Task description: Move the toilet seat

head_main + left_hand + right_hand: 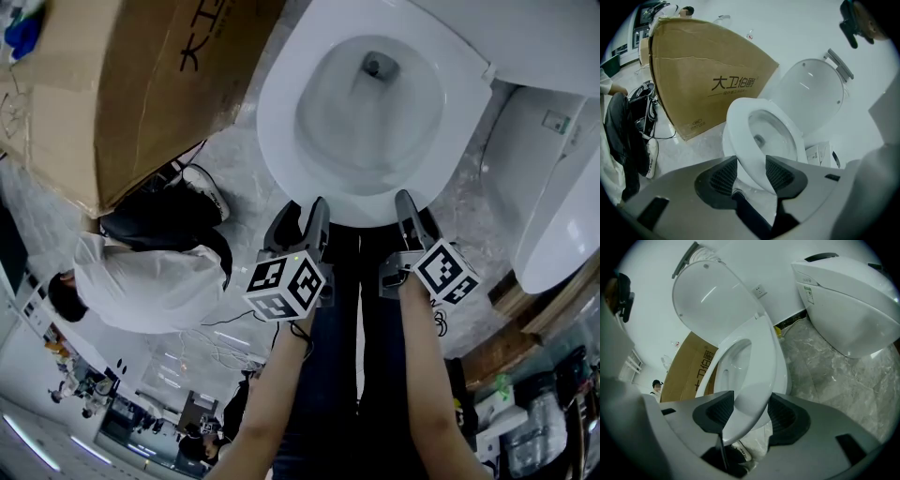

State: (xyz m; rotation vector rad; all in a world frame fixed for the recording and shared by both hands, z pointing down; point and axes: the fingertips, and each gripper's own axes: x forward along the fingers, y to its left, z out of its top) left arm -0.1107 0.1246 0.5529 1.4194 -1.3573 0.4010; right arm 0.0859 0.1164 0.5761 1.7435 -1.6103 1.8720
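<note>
Forearms (424, 375) reach forward side by side, pointing steeply down. Left gripper (302, 214) and right gripper (415, 208) each pinch the front edge of the seat (277, 117), above the bowl (367, 127).

On the cardboard box (693, 65): "大卫伯爵"

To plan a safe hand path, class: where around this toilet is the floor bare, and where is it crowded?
Bare marble floor lies between the toilet bowl and the second toilet on the right. A strip runs between the bowl and the cardboard box. Crowded: a shoe and cables beside the box.
</note>
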